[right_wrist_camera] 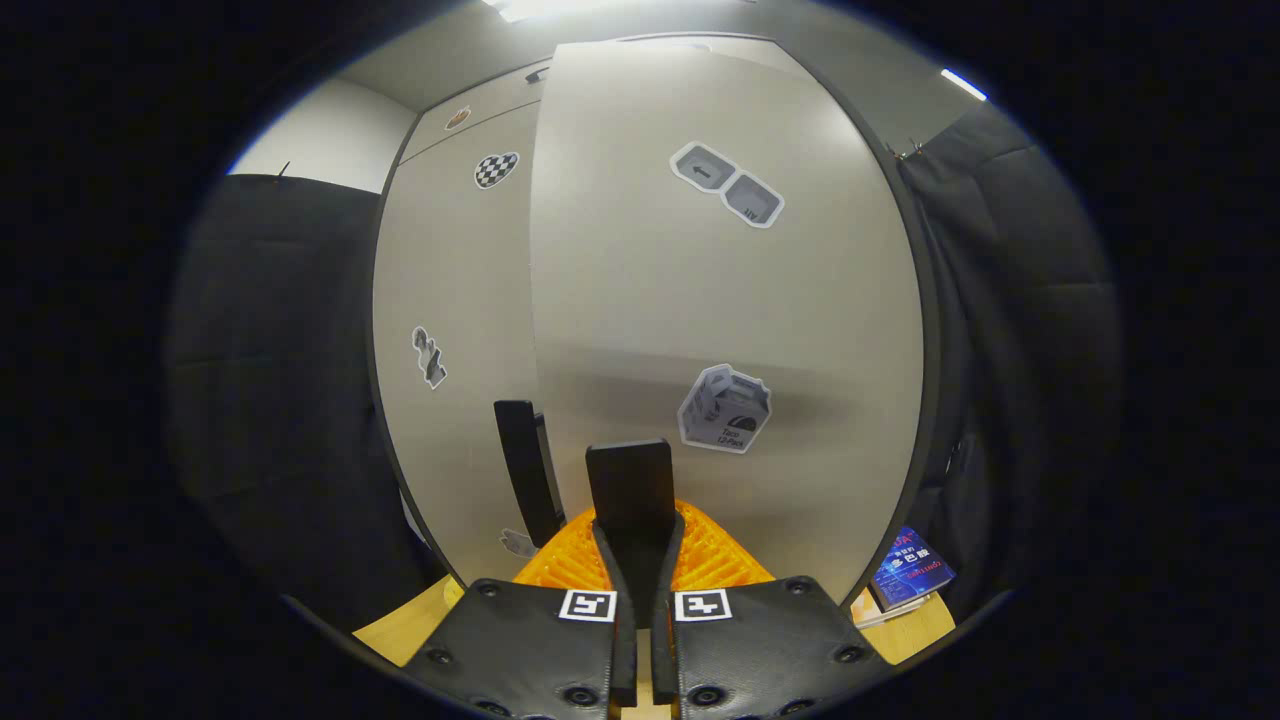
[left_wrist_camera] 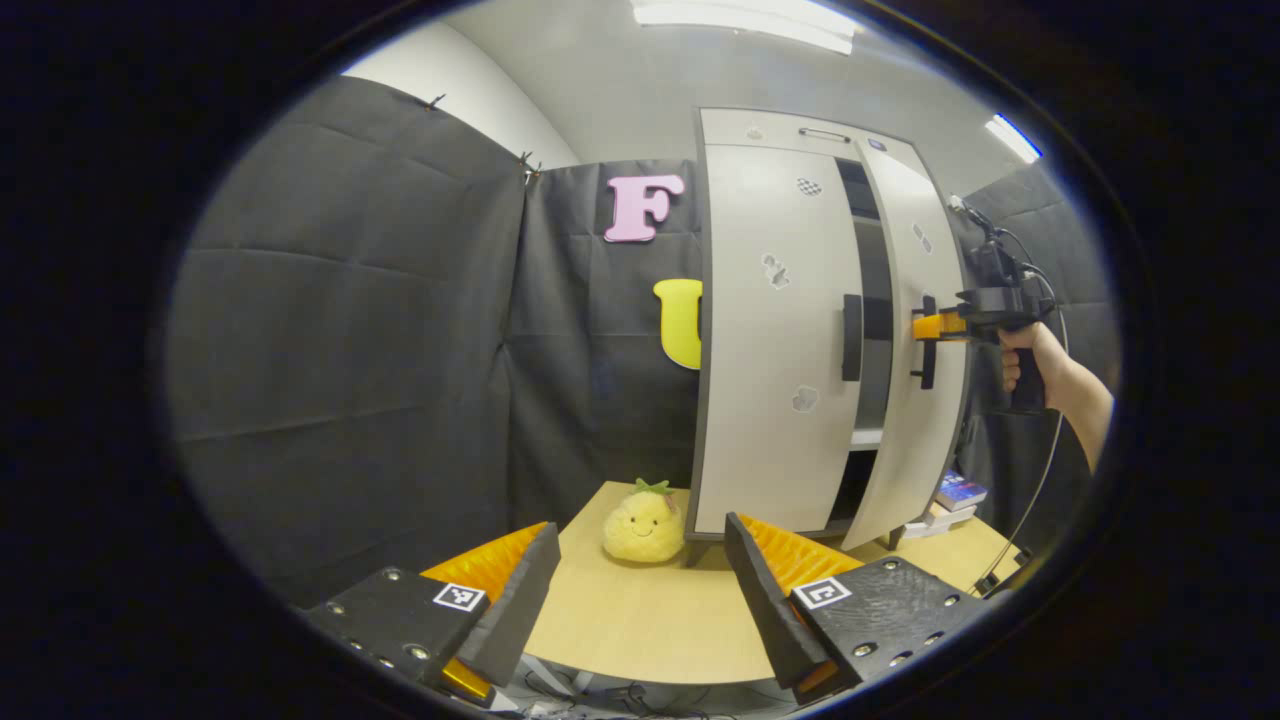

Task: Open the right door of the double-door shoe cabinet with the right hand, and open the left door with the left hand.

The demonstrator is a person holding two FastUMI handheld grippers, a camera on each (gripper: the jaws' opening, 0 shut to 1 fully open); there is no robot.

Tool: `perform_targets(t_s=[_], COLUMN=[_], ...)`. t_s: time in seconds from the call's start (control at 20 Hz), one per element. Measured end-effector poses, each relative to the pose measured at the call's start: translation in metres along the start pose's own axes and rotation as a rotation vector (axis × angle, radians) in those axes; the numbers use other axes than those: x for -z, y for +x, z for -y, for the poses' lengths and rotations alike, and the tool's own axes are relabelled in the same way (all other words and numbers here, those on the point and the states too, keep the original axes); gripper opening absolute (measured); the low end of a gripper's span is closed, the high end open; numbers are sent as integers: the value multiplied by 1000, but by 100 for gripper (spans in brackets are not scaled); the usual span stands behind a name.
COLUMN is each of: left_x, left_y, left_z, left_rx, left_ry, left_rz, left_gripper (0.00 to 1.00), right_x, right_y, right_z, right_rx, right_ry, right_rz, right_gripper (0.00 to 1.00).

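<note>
The pale grey shoe cabinet (left_wrist_camera: pixel 760 130) stands on a wooden table (left_wrist_camera: pixel 640 630). Its right door (left_wrist_camera: pixel 920 440) is ajar, with a dark gap and shelves showing beside it. The left door (left_wrist_camera: pixel 770 400) is closed, its black handle (left_wrist_camera: pixel 852 337) free. My right gripper (left_wrist_camera: pixel 938 326), held by a hand (left_wrist_camera: pixel 1030 365), is shut on the right door's black handle (left_wrist_camera: pixel 928 375). In the right gripper view the right gripper (right_wrist_camera: pixel 638 527) clamps that handle (right_wrist_camera: pixel 630 480) on the right door (right_wrist_camera: pixel 720 300), and the left door's handle (right_wrist_camera: pixel 525 470) stands beside it. My left gripper (left_wrist_camera: pixel 642 527) is open, well short of the cabinet.
A yellow plush toy (left_wrist_camera: pixel 643 525) sits on the table just left of the cabinet's foot. Books (left_wrist_camera: pixel 955 495) lie stacked to the cabinet's right, and one book (right_wrist_camera: pixel 910 575) shows in the right gripper view. A cable (left_wrist_camera: pixel 1040 480) hangs from the right gripper.
</note>
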State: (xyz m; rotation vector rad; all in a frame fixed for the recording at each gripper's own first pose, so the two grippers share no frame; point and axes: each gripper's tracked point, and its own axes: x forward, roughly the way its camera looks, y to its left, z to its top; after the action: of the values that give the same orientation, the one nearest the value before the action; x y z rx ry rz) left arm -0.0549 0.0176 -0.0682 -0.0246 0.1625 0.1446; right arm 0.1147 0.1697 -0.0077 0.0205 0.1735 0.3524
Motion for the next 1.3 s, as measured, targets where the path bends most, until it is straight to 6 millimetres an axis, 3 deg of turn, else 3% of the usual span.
perform_targets(t_s=[0.45,0.9,0.95,1.1,1.15,1.3], left_x=[-6,3,3,5,4,4], left_y=[9,14,15,18,22,37], left_z=[32,53,56,62,69,88], left_rx=[80,142,148,162,169,197], left_ry=[16,-16,-17,-16,-17,-20], left_rz=[10,-9,-7,-6,-9,-24], left_gripper=[95,95,95,95,95,95], right_x=[3,5,6,5,5,4], right_y=[-40,-71,-74,-93,-98,-110], right_z=[17,38,41,60,67,81], right_rx=[-6,9,14,35,49,92], right_ry=[2,8,12,13,7,3], right_rz=[12,10,11,11,13,25], right_gripper=[7,7,3,7,3,6])
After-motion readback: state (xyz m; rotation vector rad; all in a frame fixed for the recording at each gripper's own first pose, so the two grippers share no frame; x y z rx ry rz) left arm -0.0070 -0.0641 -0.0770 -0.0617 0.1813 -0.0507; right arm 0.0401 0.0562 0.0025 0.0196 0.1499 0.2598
